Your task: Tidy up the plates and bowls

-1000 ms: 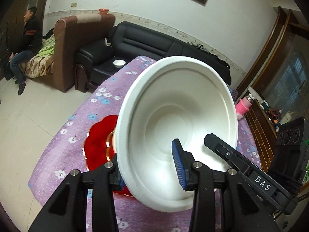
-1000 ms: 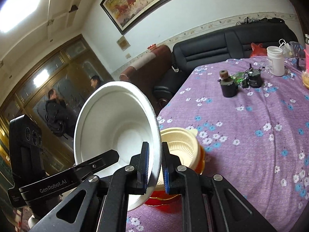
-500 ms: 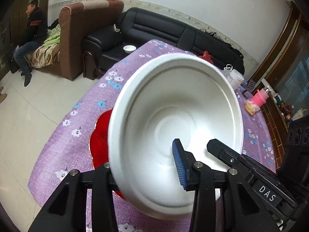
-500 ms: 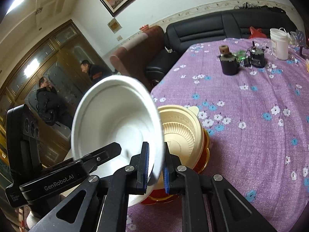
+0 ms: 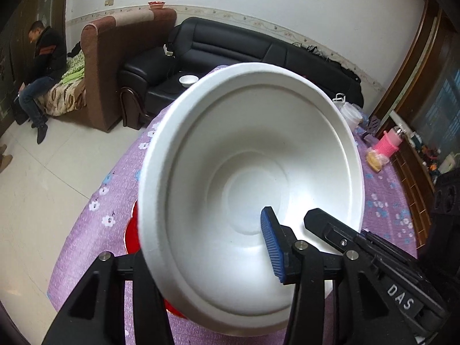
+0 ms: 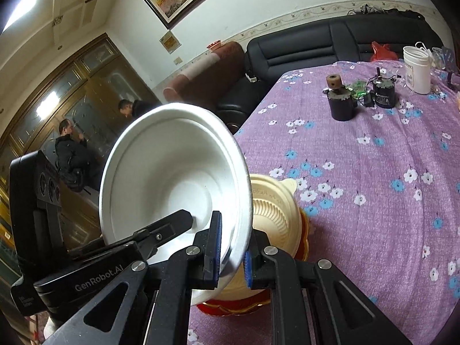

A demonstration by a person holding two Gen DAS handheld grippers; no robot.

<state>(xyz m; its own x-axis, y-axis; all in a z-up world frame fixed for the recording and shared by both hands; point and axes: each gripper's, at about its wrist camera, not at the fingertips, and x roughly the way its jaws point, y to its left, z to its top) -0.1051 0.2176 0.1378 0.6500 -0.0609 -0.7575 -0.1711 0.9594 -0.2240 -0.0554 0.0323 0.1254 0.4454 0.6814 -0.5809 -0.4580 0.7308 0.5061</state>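
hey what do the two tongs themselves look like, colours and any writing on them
Both tongs are matte black plastic with triangular cut-outs in the arms and silver screw heads. The fingers carry ribbed blue pads, also seen on the right tongs. In the right wrist view, the left tongs' body reads "GenRobot.AI" in white; in the left wrist view, the right tongs' body reads "DAS". No cables or sleeves show.

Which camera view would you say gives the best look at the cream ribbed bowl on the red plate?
The right wrist view: the cream ribbed bowl shows its ribbed inside and rim beside the white foam bowl. In the left wrist view the foam bowl hides it; only a red plate sliver shows.
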